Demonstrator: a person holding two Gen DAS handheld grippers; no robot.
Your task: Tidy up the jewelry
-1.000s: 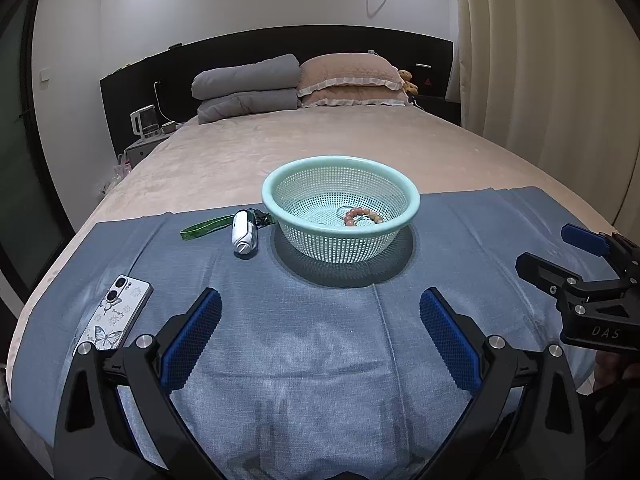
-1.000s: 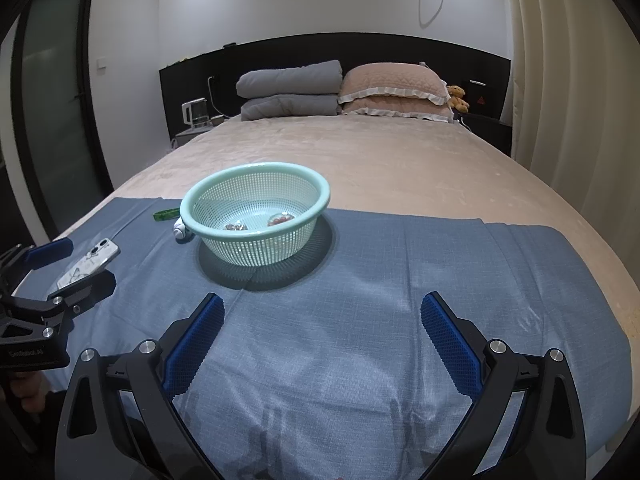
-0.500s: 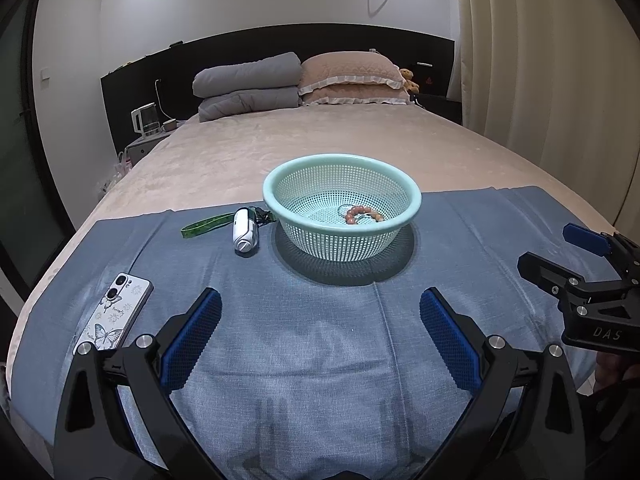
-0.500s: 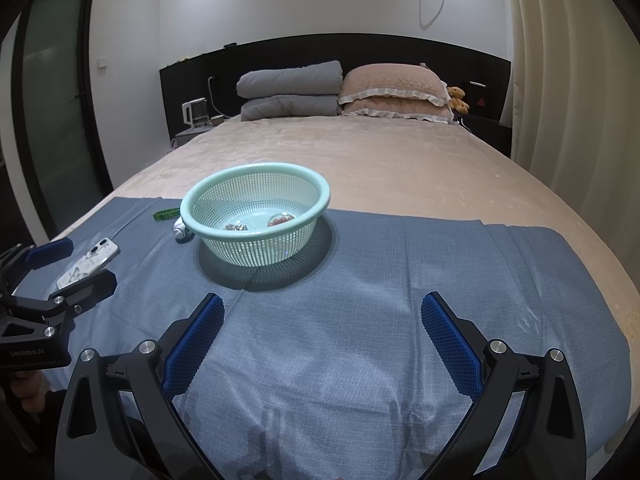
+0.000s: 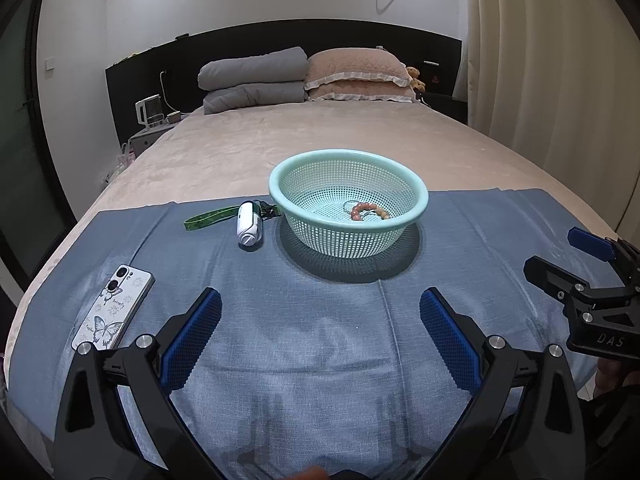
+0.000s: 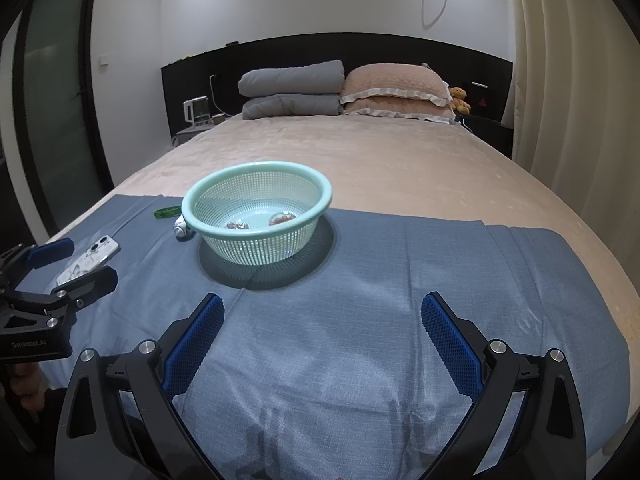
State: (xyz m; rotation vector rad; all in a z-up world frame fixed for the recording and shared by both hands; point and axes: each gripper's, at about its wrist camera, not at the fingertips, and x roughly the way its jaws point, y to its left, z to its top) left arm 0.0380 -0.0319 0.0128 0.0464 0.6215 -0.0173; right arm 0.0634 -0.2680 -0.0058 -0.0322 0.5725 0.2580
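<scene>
— Bedroom, made bed (image 5: 320,148), with a blue cloth (image 5: 320,340) spread across its foot edge: that cloth carries everything. Where is the jewelry from your tongs?

— Start with the bead bracelet (image 5: 368,211). It lies curled inside the mint mesh basket (image 5: 348,172), on the floor of the bowl toward the basket's right side, so it has no real long axis to line up with. The basket sits mid-cloth, toward the cloth's far edge.

— Which of your hands is nearer?

— Judging by the views, neither by much. Your left tongs (image 5: 320,336) face the basket straight ahead; from your right tongs (image 6: 322,340) it lies ahead and to the left. Both pairs are spread wide and hold nothing, hovering over bare cloth at the near edge.

— What does one view give you that the other does not?

— Your right view shows two small clumps (image 6: 238,225) in the bowl, too small to name. Your left view resolves the beads, and shows a white gadget (image 5: 250,226) on a green strap (image 5: 208,218) just left of the basket, plus a phone (image 5: 114,312) near the cloth's left edge.
</scene>
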